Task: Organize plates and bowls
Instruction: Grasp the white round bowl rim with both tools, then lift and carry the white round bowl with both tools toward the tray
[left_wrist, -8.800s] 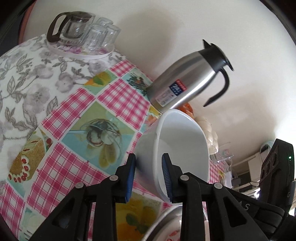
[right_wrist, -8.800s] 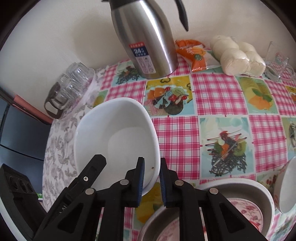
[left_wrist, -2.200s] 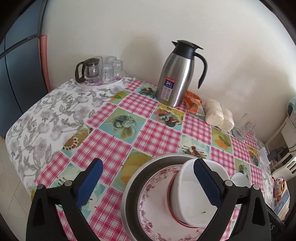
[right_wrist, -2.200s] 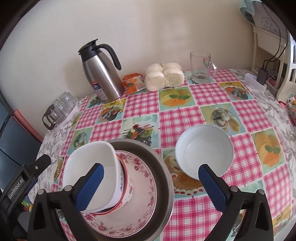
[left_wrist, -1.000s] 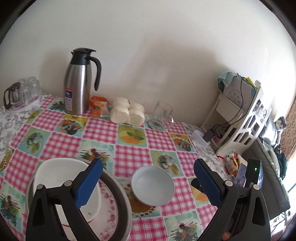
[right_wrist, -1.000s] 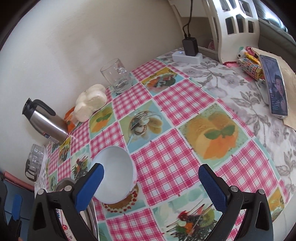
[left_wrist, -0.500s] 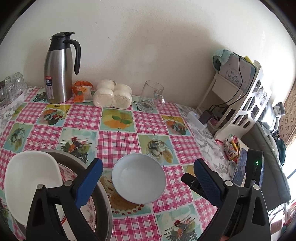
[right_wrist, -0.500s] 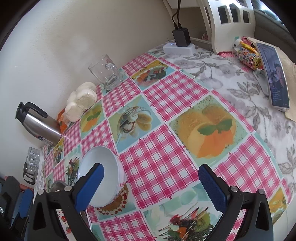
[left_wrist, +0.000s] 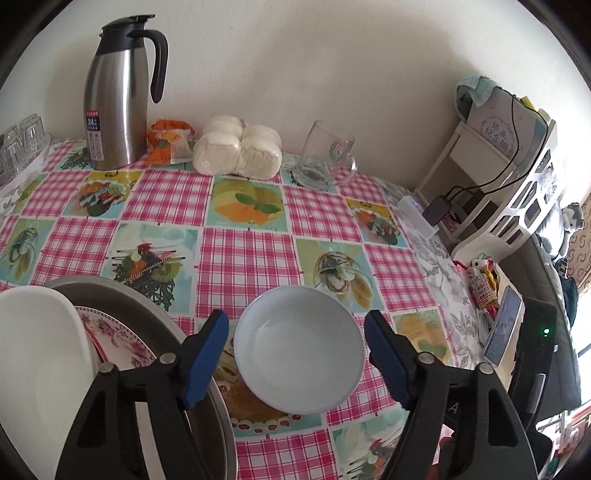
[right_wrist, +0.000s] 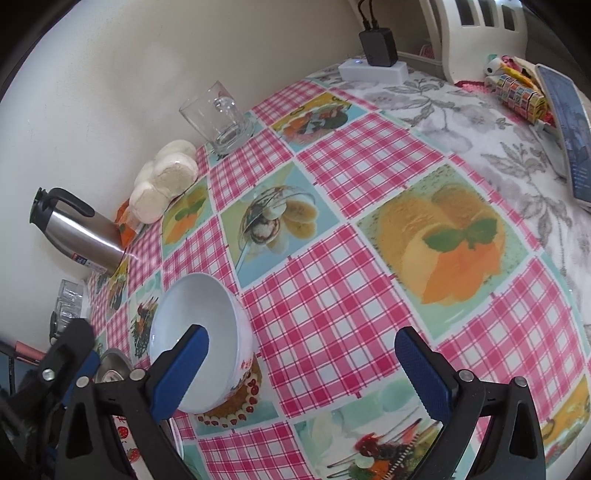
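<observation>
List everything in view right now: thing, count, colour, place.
round bowl: 1, pale blue-white, on table between left jaws
deep white bowl: 1, white, stacked on dishes, near left
floral plate: 1, white-pink, inside metal basin
metal basin: 1, grey, near left
steel thermos jug: 1, silver-black, far left by wall
snack packet: 1, orange, beside jug
bagged buns: 1 pack, cream, by wall
glass mug: 1, clear, far right
checked tablecloth: 1, pink
left gripper: 1, black-blue, jaws just closing, not touching bowl
right gripper: 1, black-blue, open, empty
</observation>
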